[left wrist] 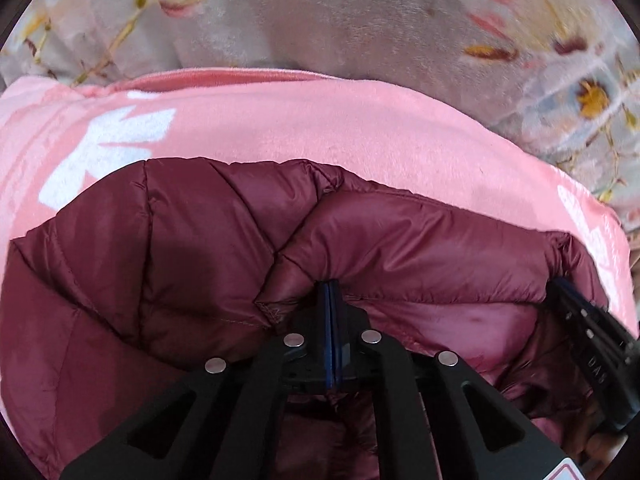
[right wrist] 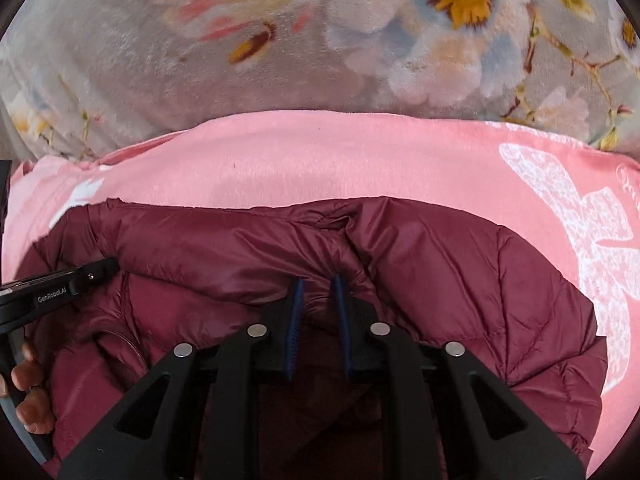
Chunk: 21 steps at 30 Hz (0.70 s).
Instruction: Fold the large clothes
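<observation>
Left hand-held gripper [left wrist: 331, 286] pinched on maroon puffer jacket [left wrist: 168, 240], right hand-held gripper [right wrist: 319, 280] narrow, gripping jacket too. I judge fold mid-carry; next, lay edge ahead onto pink blanket [left wrist: 320, 120].

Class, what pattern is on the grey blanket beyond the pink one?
A floral print: the grey blanket carries white flowers with yellow centres, clearest in the right wrist view.

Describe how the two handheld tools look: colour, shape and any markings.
Both are matte black. The left tool and the right tool each have two flat fingers lined with blue ribbed pads, carried on angular black struts with triangular cut-outs and round silver studs. White lettering runs along the side of the left tool as seen from the right wrist view. No cables or sleeves show.
</observation>
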Tool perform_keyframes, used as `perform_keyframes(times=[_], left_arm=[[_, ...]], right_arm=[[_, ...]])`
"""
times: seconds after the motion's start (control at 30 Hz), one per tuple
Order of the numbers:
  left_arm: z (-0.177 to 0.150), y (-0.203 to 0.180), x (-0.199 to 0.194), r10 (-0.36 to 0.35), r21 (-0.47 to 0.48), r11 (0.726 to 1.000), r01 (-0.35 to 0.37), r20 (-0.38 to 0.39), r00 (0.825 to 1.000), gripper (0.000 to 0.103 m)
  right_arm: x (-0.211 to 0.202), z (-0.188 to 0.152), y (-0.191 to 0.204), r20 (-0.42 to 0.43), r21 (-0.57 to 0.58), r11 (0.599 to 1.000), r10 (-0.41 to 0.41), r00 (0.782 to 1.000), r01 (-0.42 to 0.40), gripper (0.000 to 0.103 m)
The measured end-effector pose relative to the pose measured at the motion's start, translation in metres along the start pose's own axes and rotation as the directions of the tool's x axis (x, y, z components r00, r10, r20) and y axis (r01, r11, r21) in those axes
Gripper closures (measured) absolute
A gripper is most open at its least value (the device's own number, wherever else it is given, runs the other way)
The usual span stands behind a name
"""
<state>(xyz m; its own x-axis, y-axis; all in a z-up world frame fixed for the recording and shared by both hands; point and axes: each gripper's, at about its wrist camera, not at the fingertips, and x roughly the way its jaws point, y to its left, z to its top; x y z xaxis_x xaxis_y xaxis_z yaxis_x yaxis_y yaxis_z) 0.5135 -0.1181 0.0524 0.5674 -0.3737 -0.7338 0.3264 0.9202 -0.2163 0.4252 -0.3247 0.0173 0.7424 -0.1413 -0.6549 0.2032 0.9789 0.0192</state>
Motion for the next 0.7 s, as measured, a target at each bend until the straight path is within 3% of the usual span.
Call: perform_keyframes(times=[0.27,0.7], left_arm=[[-0.004,-0.02,0.003,0.116,0.099,0.988,-0.12,0.053,0.992,0.096],[-0.001,-0.03,0.006,0.18,0.134,0.973,-0.189,0.079,0.98,0.096]], right_arm=[[0.002,0.0,0.004,0.006,-0.023,0.999,-0.028,1.0,0.028,0.089],[0.008,0.001,0.002,0.002,-0.02,1.0,-0.021,1.0,0.021,0.088]])
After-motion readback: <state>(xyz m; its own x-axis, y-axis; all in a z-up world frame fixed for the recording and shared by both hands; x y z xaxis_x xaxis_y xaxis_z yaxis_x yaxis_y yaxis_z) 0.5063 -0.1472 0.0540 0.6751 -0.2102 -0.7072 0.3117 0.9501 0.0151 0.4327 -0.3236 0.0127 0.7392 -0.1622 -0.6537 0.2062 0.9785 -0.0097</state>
